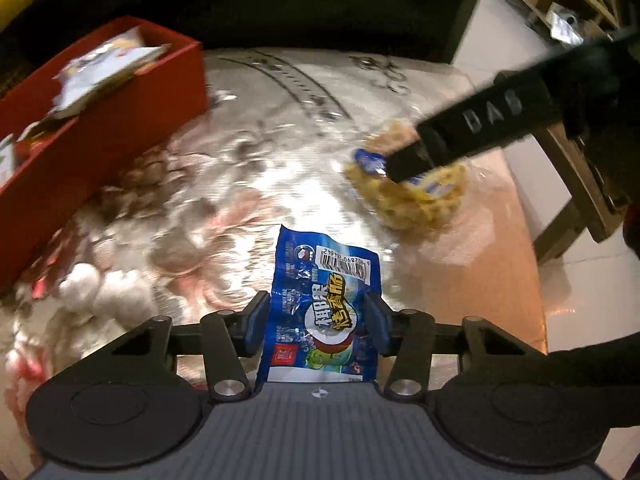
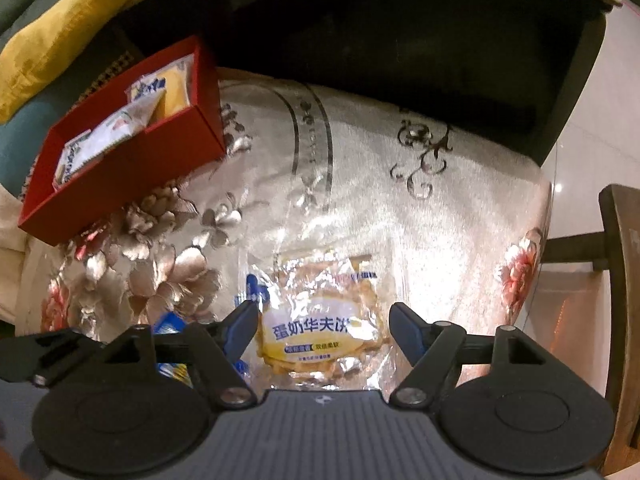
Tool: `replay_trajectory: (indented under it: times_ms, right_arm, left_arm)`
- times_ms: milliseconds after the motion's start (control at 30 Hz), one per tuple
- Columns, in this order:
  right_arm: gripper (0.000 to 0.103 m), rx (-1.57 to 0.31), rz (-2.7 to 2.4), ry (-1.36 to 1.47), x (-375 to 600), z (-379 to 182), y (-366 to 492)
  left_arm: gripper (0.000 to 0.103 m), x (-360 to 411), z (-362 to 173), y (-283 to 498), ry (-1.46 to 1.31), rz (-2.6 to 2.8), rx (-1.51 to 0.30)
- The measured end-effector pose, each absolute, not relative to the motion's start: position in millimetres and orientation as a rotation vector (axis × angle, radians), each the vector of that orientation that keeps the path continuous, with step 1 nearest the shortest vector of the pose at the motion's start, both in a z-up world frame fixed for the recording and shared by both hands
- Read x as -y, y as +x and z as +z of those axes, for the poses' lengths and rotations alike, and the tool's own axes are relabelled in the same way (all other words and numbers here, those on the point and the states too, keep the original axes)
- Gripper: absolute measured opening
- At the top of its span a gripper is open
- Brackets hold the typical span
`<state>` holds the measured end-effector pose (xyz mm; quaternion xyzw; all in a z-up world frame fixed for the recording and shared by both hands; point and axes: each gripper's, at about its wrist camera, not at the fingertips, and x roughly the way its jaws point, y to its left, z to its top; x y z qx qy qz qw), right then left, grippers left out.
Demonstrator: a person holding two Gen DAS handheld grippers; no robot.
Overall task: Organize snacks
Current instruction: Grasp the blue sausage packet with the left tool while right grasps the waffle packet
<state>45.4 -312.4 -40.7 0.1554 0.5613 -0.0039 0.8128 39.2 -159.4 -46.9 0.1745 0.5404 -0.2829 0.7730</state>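
An open red cardboard box (image 2: 120, 168) on the floral-clothed surface (image 2: 440, 220) holds several white and yellow snack packets (image 2: 120, 128). The left gripper (image 1: 318, 320) fingers grip a blue snack packet (image 1: 320, 300); the right gripper (image 2: 324, 324) fingers stand open around a clear waffle packet (image 2: 320, 320).

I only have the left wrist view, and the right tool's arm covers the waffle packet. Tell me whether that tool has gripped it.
Observer: No. In the right wrist view the right tool is open. The waffle packet lies on the cloth between its fingers, not pinched.
Operator: The red box is smeared in my view. Report what is in it.
Observer: The red box holds several white packets lying along it, with a yellow packet at its far end.
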Motion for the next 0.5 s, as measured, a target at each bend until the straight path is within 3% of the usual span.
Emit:
replay_trajectory:
  times_ms: [100, 167, 233, 300, 500]
  right_arm:
    - [0.078, -1.204, -0.01, 0.312, 306.2, -45.0, 49.4]
    - [0.084, -1.21, -0.013, 0.276, 300.2, -48.1, 50.6]
    - [0.088, -1.214, -0.017, 0.225, 293.3, -52.1, 52.2]
    - [0.094, -1.211, -0.012, 0.202, 288.2, -55.5, 52.7]
    - [0.101, -1.222, -0.034, 0.155, 282.9, -65.2, 53.0]
  left_arm:
    - [0.055, 150.2, -44.7, 45.3, 0.344, -0.59, -1.178]
    - [0.06, 148.0, -45.1, 47.3, 0.346, -0.573, -1.178]
    - [0.074, 148.6, -46.8, 47.8, 0.359, -0.554, -1.165]
    - [0.081, 150.6, -49.2, 49.0, 0.366, -0.54, -1.166]
    - [0.084, 156.2, -58.5, 45.7, 0.413, -0.54, -1.158]
